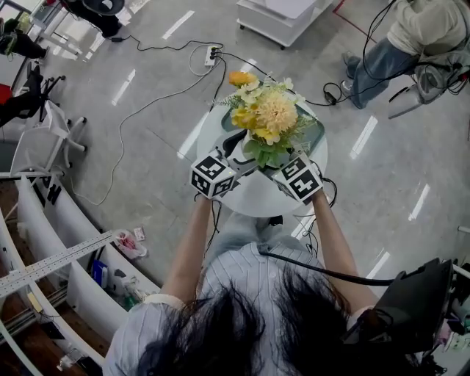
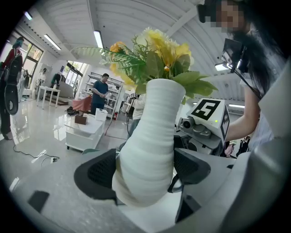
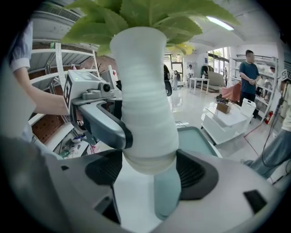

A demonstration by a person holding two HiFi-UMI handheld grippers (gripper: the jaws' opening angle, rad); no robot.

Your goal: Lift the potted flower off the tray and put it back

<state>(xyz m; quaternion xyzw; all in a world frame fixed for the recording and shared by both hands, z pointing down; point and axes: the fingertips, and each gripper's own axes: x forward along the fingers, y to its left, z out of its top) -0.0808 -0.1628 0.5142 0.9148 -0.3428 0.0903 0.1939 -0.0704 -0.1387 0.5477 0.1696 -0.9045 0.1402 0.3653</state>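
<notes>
The potted flower [image 1: 268, 114] is a ribbed white vase [image 2: 152, 136] holding yellow blooms and green leaves. Both grippers clamp it from opposite sides. My left gripper [image 2: 145, 173] is shut on the vase's lower body, and my right gripper [image 3: 150, 170] is shut on it at about the same height. The vase [image 3: 145, 109] stands upright with its base a little above the round white table [image 1: 250, 198], nearer me than the teal tray [image 3: 200, 136]. In the head view the tray [image 1: 317, 136] lies at the table's far side, partly hidden by the flowers.
A seated person [image 1: 411, 44] is at the far right. Cables and a power strip [image 1: 209, 53] lie on the floor beyond the table. A white cabinet [image 1: 283, 18] stands at the back, with curved white shelving [image 1: 51, 220] at my left.
</notes>
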